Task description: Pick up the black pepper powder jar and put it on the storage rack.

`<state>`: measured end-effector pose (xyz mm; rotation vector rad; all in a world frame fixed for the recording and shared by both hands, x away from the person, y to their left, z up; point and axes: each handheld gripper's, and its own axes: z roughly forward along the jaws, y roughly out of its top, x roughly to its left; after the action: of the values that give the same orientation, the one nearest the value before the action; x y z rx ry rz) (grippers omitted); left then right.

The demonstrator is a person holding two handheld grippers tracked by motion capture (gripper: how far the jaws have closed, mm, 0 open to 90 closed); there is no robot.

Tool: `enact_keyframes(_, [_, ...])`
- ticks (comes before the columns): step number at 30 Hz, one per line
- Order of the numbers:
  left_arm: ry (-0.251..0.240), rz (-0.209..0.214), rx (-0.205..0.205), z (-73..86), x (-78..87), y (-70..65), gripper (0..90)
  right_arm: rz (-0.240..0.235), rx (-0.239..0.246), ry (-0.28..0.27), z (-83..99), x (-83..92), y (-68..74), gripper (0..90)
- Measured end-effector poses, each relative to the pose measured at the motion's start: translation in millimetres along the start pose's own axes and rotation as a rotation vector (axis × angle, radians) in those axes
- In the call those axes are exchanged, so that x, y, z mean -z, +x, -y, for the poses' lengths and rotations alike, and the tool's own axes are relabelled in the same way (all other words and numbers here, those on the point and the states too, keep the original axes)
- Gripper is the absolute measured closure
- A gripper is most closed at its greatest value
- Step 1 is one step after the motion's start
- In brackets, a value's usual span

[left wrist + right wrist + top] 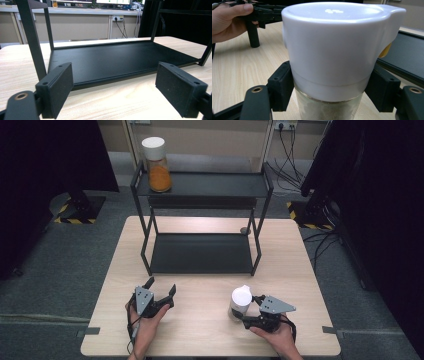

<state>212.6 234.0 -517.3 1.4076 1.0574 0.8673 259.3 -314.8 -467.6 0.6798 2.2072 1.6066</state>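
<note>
Two tools rest low over the bench (210, 320): the right tool (244, 316) is clamped on a white-capped jar (240, 303) standing near the front edge, while the left tool (161, 287) gapes wide, holding nothing, facing the black rack (202, 252)

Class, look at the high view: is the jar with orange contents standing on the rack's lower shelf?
No, the orange-filled jar stands on the left end of the rack's top shelf.
</note>
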Motion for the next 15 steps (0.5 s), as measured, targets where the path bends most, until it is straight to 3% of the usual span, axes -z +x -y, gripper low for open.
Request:
enact_keyframes(9, [-0.001, 0.002, 0.005, 0.1, 0.2, 0.6, 14.1, 0.004, -0.038, -0.035, 2.0, 4.2, 0.2, 30.8])
enact_keyframes(15, [-0.001, 0.001, -0.002, 0.3, 0.2, 0.0, 14.1, 0.046, -0.047, -0.092, -2.9, 13.5, 1.1, 30.8])
